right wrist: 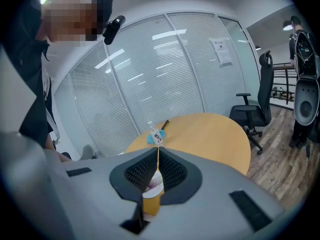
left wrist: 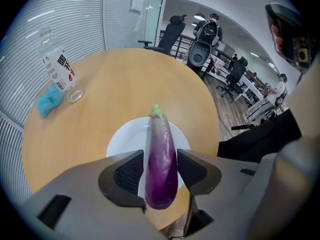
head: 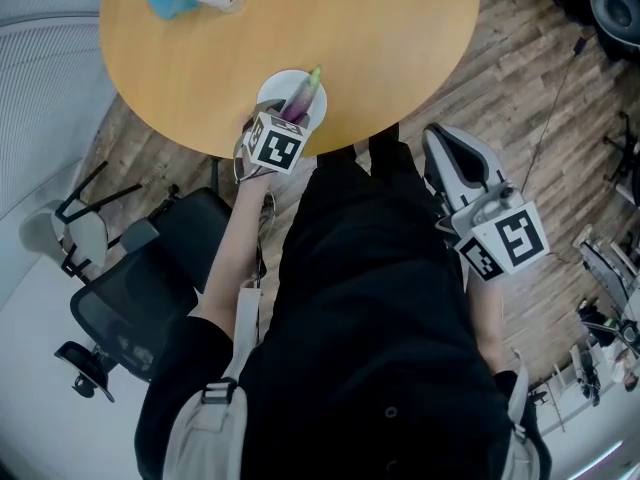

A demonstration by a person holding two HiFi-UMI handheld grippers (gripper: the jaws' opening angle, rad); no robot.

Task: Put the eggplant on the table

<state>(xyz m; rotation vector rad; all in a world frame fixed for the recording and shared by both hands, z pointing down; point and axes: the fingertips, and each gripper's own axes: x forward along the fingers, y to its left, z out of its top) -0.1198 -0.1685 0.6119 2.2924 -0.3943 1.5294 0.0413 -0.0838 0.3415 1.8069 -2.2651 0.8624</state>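
Note:
A long purple eggplant with a green tip lies on a white plate near the round wooden table's front edge. My left gripper points steeply down over it, with one jaw on each side of the eggplant's thick end. The jaws stand wide and do not clamp it. In the head view the eggplant and plate show just beyond the left gripper. My right gripper hangs off the table over the floor, its pads shut together on nothing.
A clear water bottle and a blue cloth sit at the table's far side. A black office chair stands at the left of my legs. More chairs and a glass wall lie beyond the table.

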